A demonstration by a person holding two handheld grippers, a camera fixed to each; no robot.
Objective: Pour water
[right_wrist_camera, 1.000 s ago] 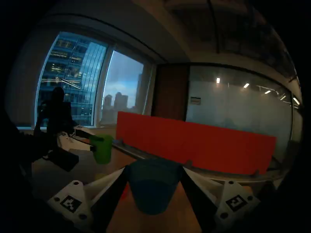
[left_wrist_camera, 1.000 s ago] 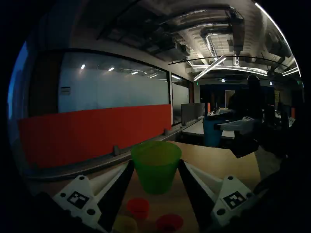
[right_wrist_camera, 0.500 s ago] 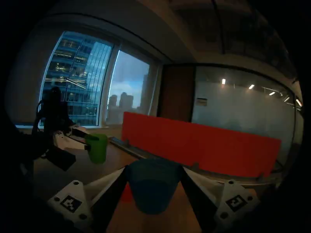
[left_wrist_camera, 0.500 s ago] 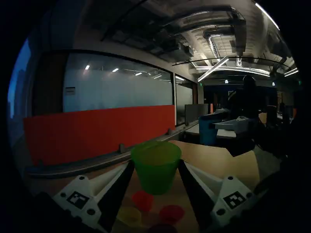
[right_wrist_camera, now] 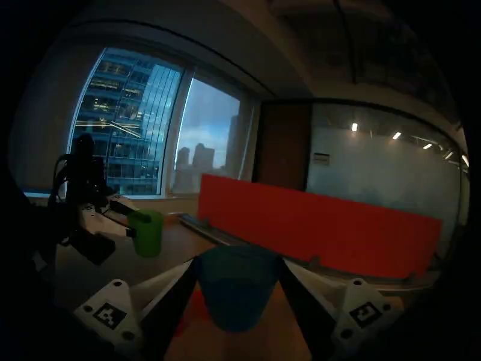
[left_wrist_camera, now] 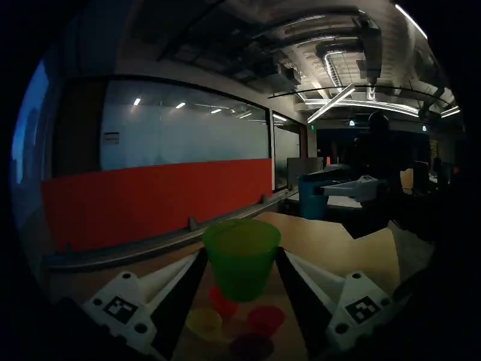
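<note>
**Left gripper view.** Your left gripper has its two fingers clamped on the sides of a green translucent plastic cup. The cup stands upright: long axis vertical, open mouth up, narrower base down. It hangs above the pale wooden desk, not touching it. Below the cup's base, four small plastic cups lie grouped on the desk: one red, one yellow, a second red and a dark one. An orange-red partition panel runs along the desk's far edge, with frosted glass wall above it. Toward the desk's far right corner, your right gripper holds a blue translucent plastic cup, also upright, well apart from the green one. Nothing stands between the two cups.

**Right gripper view.** Your right gripper's fingers are closed on the blue translucent plastic cup, one on each side. Its axis is vertical and its mouth is up. Its lower half looks darker; you cannot tell whether that is water. At the left, over the desk, the left gripper carries the green cup, level and untilted. A tall window stands behind it. The partition panel crosses behind the blue cup.
</note>
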